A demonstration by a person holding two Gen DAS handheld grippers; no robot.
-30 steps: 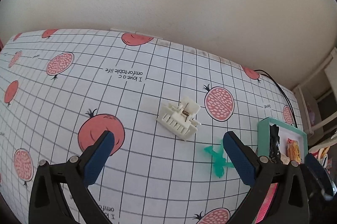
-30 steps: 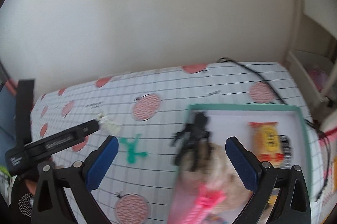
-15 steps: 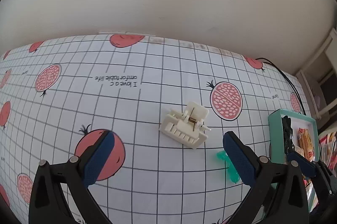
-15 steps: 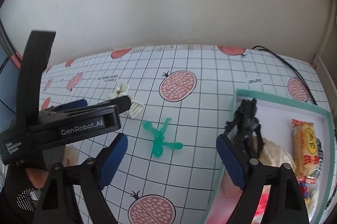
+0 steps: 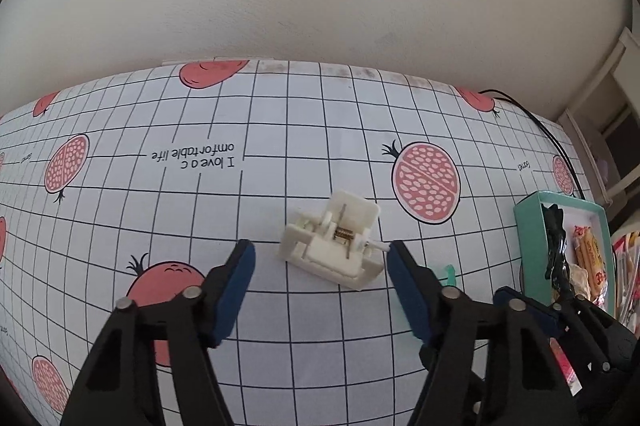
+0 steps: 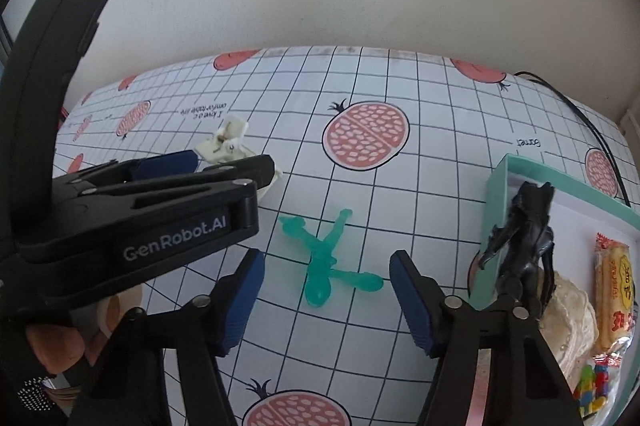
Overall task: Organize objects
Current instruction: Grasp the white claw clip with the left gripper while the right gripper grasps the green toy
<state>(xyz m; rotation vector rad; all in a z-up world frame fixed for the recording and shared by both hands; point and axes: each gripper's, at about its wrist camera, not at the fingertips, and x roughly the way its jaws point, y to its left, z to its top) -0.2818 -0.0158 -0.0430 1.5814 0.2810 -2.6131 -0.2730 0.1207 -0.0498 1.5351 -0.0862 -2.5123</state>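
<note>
Plain pale wall is rising behind the counter [image 5: 280,130], which is wearing a gridded cloth printed with pomegranates. On it, a cream hair claw clip [image 5: 336,246] is lying between the wide-spread fingers of the left gripper [image 5: 318,260], not yet touched by either pad. The right gripper [image 6: 326,276] is hovering with its fingers wide around a translucent green figurine [image 6: 326,258] lying flat on the cloth; in the left view that figurine is showing only as a sliver behind a finger. At the right, a teal tray [image 6: 496,194] is being cut off by the frame, holding a black figure [image 6: 528,234], a snack packet [image 6: 612,290] and blurred small items.
</note>
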